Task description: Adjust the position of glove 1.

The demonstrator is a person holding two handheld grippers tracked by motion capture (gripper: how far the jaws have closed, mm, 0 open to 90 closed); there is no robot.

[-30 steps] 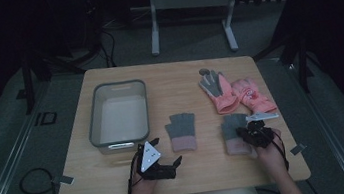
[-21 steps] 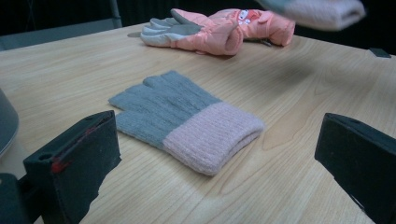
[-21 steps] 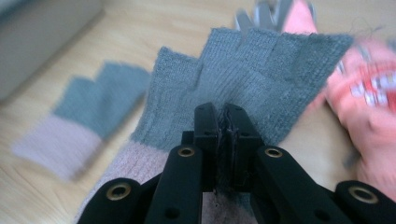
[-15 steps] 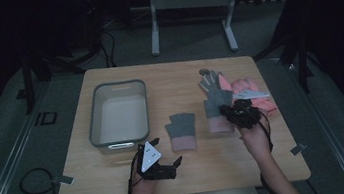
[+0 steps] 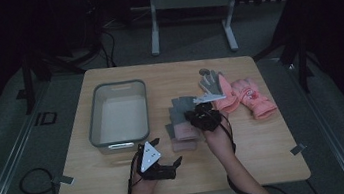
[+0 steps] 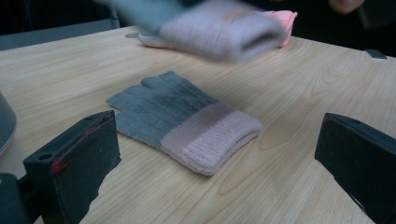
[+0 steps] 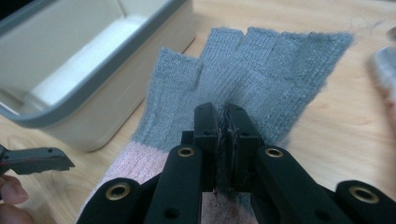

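High view: right gripper [image 5: 202,116], clamped on a grey glove [image 5: 182,109], is carrying it; line it squarely over its mate [image 5: 183,137].

A wooden table [image 5: 121,184] is occupying the centre of the high view. A grey-rimmed plastic bin [image 5: 93,118] with a pale interior is standing left of centre. A pair of pink winter gloves [image 5: 250,98] is lying right of centre, one turned grey palm up. A metal frame stand [image 5: 188,4] is standing on the carpet at the top, and a cable [image 5: 32,181] is trailing at lower left.
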